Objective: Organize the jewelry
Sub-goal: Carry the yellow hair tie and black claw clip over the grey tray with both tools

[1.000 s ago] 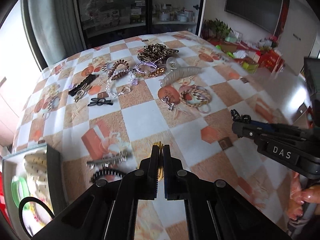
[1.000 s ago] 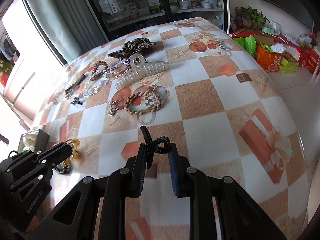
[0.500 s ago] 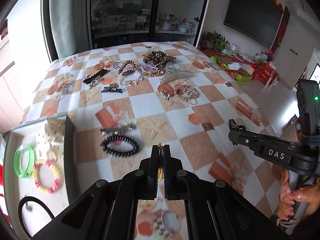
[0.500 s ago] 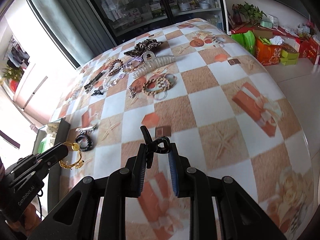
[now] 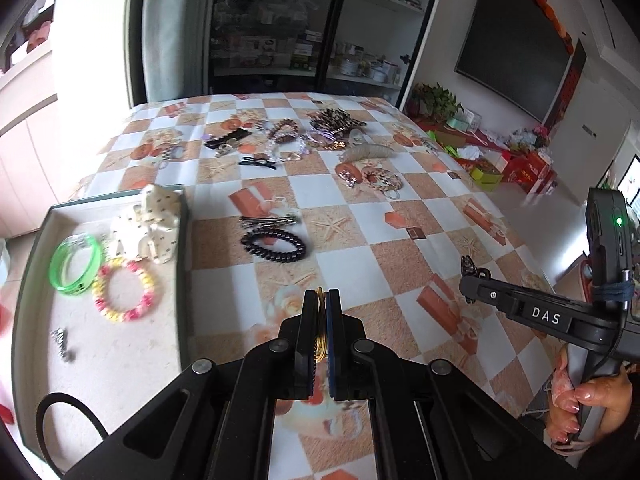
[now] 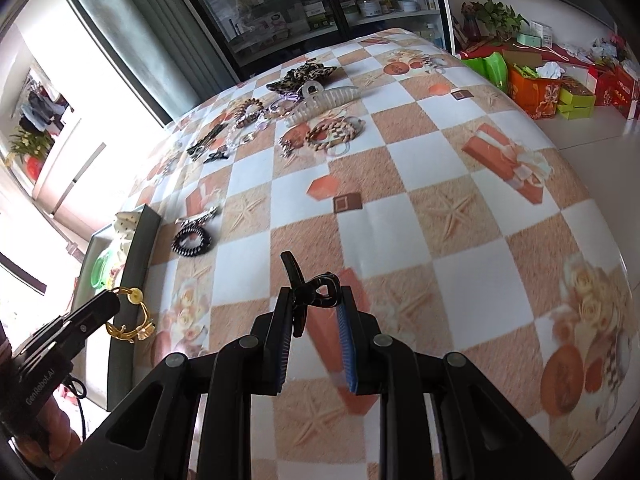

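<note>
My left gripper (image 5: 320, 300) is shut on a gold bangle (image 5: 319, 322) and holds it above the table, right of the open grey box (image 5: 184, 216). The bangle shows whole in the right wrist view (image 6: 130, 316). My right gripper (image 6: 314, 304) is shut on a small black claw clip (image 6: 306, 292), which also shows in the left wrist view (image 5: 470, 268). The box holds a green bangle (image 5: 74, 264), a pink and yellow bead bracelet (image 5: 124, 294) and a white dotted bow (image 5: 150, 228).
A black coil hair tie (image 5: 274, 242) and a silver clip (image 5: 268, 221) lie right of the box. Several more hair clips, scrunchies and bracelets (image 5: 320, 136) lie at the far side of the checked tablecloth. Bags and boxes (image 6: 552, 80) stand on the floor to the right.
Both grippers have pulled back and up from the table with their items. The left gripper has swung left, so the open box has come into fuller view.
</note>
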`<action>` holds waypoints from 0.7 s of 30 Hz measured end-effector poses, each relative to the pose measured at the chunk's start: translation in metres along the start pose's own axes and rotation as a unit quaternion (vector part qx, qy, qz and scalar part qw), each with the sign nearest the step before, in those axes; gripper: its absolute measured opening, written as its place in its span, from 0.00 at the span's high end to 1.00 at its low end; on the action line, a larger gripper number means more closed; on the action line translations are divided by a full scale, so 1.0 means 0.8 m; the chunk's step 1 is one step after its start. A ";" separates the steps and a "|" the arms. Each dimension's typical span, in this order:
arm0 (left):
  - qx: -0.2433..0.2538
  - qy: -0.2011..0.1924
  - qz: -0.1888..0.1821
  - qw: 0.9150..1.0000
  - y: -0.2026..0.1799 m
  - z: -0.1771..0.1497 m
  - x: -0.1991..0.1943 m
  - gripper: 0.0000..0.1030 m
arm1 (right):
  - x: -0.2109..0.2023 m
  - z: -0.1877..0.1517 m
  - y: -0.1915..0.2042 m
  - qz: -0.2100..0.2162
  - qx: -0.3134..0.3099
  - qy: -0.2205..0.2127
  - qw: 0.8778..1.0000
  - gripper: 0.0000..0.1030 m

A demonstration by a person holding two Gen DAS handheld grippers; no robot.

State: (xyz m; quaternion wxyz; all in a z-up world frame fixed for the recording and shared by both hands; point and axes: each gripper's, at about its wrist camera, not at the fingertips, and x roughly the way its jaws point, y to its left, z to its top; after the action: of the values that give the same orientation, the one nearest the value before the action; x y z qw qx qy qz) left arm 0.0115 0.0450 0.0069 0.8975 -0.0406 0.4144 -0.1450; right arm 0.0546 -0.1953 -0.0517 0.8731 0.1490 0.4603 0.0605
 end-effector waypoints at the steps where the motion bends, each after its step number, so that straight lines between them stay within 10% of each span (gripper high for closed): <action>1: -0.002 -0.003 0.000 1.000 0.003 -0.002 -0.004 0.94 | -0.001 -0.002 0.003 0.000 -0.001 0.000 1.000 0.77; 21: -0.069 -0.064 0.030 0.995 0.100 -0.038 -0.091 0.94 | -0.025 -0.014 0.116 0.035 -0.072 -0.012 0.997 0.77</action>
State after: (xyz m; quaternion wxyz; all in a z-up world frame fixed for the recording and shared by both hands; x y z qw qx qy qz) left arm -0.0379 0.1443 0.0246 0.9211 -0.0990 0.3665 -0.0867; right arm 0.0367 -0.1095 -0.0127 0.8845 0.1024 0.4384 0.1225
